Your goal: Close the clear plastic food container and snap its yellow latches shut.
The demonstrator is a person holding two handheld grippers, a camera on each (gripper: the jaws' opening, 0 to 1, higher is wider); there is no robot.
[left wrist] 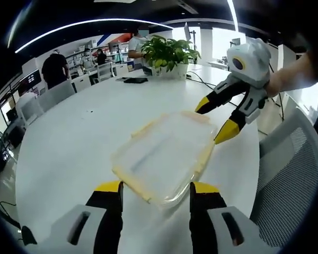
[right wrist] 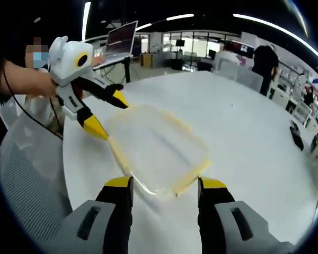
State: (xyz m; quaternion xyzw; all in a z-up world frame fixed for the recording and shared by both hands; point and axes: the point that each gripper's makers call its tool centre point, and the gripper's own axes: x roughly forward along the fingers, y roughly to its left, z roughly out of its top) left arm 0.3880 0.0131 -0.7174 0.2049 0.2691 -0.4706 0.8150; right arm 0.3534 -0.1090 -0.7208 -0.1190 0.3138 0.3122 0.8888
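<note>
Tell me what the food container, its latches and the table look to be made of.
Food container: clear plastic by the look, slightly cloudy, since the table shows through it and its edges catch light.
Latches: pale yellow, opaque, probably plastic too; the finish is too blurred to judge.
Table: smooth white top, likely laminate or painted board, with a soft sheen.

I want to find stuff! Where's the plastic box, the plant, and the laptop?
Plastic box [left wrist: 164, 156], left gripper view, middle of its clear lid.
Plant [left wrist: 167, 52], left gripper view, its green leaves.
Laptop [right wrist: 122, 38], right gripper view, its open screen.
</note>
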